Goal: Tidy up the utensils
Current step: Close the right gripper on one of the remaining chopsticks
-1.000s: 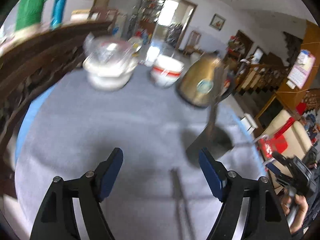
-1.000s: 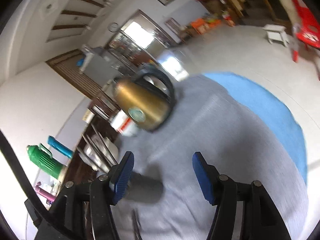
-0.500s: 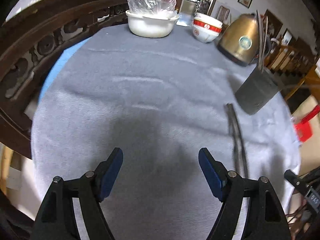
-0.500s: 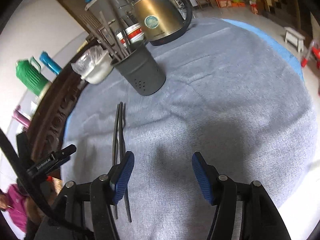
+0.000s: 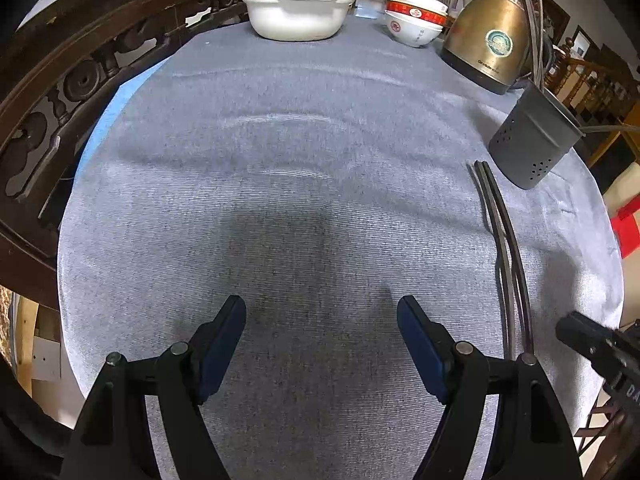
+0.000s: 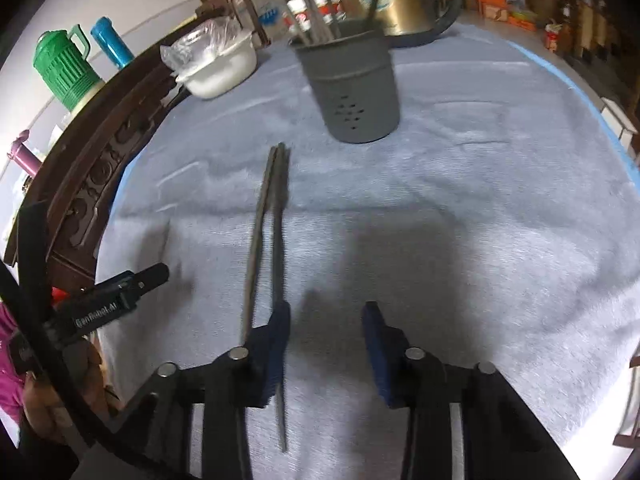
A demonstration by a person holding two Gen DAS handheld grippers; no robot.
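Lying flat on the grey tablecloth (image 5: 304, 184), the pair of dark chopsticks (image 6: 266, 216) runs near to far, its far tips ending just short of the grey utensil holder (image 6: 352, 96), which already holds other sticks and stands in front of a brass kettle (image 5: 490, 40). The right gripper (image 6: 325, 344) is the nearer one: its jaws have just been closing and now stand fairly narrow, yet nothing sits between them, since the chopsticks pass just to the left of its left pad. A small shift leftward would probably bring the pair between the pads, across its long axis. The left gripper (image 5: 320, 344) hovers wide and empty over bare cloth, with the chopsticks well off to its right. A white bowl (image 5: 296, 16) sits at the far edge.
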